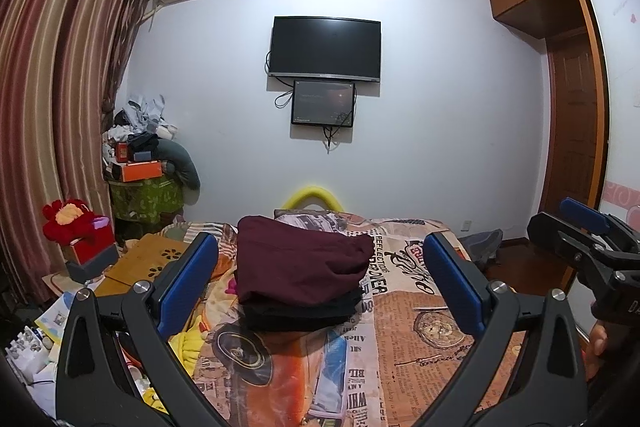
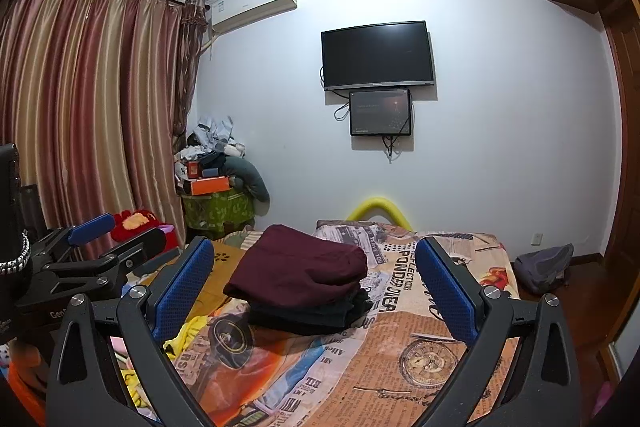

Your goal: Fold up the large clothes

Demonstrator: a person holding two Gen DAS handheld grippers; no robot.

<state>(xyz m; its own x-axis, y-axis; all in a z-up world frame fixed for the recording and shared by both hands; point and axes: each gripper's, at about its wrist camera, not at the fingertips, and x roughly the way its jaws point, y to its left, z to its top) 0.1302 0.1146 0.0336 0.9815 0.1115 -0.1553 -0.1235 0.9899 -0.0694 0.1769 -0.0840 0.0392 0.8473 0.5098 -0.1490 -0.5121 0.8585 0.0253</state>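
Folded maroon garment [image 1: 300,259] sits on top of a folded black garment [image 1: 304,313], both stacked in a compact pile mid-bed. The maroon one is thick and soft-looking, with a rounded bulge at its right end and its edges overhanging the black layer, which shows as thin dark folds underneath. The pile rests on the bed cover [image 1: 420,331], printed with newspaper text and pocket watches in orange tones.

Your left gripper [image 1: 320,287] hovers off the bed, blue pads spread wide, nothing between them; the pile shows in the gap. Your right gripper [image 2: 314,287] is the same: fingers wide apart, empty, above the cover, clear of the clothes.

Behind: wall TV [image 1: 325,49], striped curtains [image 1: 60,87] on the left.
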